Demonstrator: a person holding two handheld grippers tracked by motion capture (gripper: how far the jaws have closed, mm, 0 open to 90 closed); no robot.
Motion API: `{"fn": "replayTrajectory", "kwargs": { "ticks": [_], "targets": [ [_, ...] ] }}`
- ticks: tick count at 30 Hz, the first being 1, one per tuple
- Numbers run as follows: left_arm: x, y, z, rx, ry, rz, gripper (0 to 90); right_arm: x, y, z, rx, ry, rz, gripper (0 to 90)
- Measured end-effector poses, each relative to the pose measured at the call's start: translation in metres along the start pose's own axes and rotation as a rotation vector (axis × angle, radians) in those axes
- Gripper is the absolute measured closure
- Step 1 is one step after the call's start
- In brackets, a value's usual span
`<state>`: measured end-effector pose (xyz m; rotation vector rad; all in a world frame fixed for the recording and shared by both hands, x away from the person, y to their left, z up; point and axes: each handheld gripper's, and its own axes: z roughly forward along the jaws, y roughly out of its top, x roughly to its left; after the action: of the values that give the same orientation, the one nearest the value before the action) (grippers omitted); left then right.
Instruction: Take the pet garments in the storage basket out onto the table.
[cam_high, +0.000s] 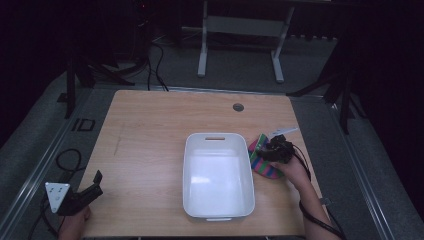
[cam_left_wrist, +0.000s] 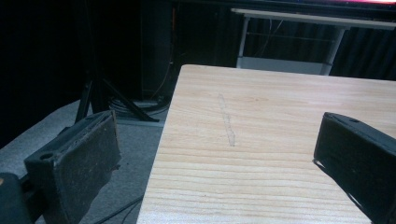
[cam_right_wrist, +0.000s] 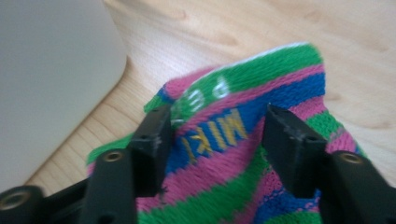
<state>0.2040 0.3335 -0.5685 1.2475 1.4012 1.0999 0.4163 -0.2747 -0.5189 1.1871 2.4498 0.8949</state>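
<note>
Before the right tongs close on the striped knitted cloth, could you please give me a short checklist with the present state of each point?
1. Striped knitted cloth lies between the jaws of the right tongs: ok.
2. Pads pressing the cloth: not ok; the jaws stand apart with the cloth in the gap.
3. Cloth lies on the wooden table, beside the white plastic bin, not inside it: ok.
4. Bin has room for the cloth: ok; nothing lies in it.
5. Left tongs are far from the bin, open over the table's near left corner: ok.
6. Both layers of cloth will be caught: cannot tell.
</note>
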Motion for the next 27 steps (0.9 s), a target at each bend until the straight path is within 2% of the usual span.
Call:
{"fn": "replayTrajectory", "kwargs": {
  "ticks": [4,5,8,9,12,14,15,17,18,19,20,21,24,27],
  "targets": [
    [0.000,0.000,0.000,0.000,0.000,-0.001,0.9,-0.001,0.003,-0.019,-0.059,-0.034,-0.001,28.8],
    [0.000,0.000,0.000,0.000,0.000,0.000,0.9,-0.001,0.003,-0.028,-0.086,-0.030,0.004,26.9],
    [0.000,0.000,0.000,0.000,0.000,0.000,0.9,-0.002,0.003,-0.032,-0.099,-0.030,0.010,24.7],
    [0.000,0.000,0.000,-0.001,0.001,0.001,1.0,-0.005,0.001,-0.043,-0.126,-0.013,0.015,12.3],
    [0.000,0.000,0.000,0.000,0.002,0.000,0.9,-0.008,-0.002,-0.050,-0.152,-0.004,0.033,13.5],
    [0.000,0.000,0.000,0.000,0.001,0.002,1.0,-0.011,-0.006,-0.055,-0.160,-0.011,0.042,10.5],
    [0.000,0.000,0.000,0.000,0.002,0.002,0.9,-0.014,-0.012,-0.061,-0.185,-0.020,0.064,10.5],
    [0.000,0.000,0.000,0.001,0.002,0.002,0.9,-0.016,-0.015,-0.063,-0.196,-0.026,0.082,10.5],
    [0.000,0.000,0.000,0.000,0.002,0.001,0.9,-0.020,-0.023,-0.068,-0.223,-0.049,0.114,10.5],
    [0.000,0.000,0.000,0.000,0.002,0.001,0.9,-0.020,-0.023,-0.068,-0.223,-0.049,0.114,10.5],
    [0.000,0.000,0.000,0.001,0.002,0.001,0.9,-0.025,-0.031,-0.073,-0.238,-0.068,0.141,10.5],
    [0.000,0.000,0.000,0.000,0.002,0.001,0.9,-0.025,-0.031,-0.073,-0.238,-0.068,0.141,10.5],
    [0.000,0.000,0.000,0.000,0.004,0.000,0.9,-0.032,-0.048,-0.079,-0.249,-0.112,0.177,10.6],
    [0.000,0.000,0.000,0.001,0.004,0.002,0.9,-0.035,-0.061,-0.082,-0.249,-0.131,0.188,10.5]
  ]
}}
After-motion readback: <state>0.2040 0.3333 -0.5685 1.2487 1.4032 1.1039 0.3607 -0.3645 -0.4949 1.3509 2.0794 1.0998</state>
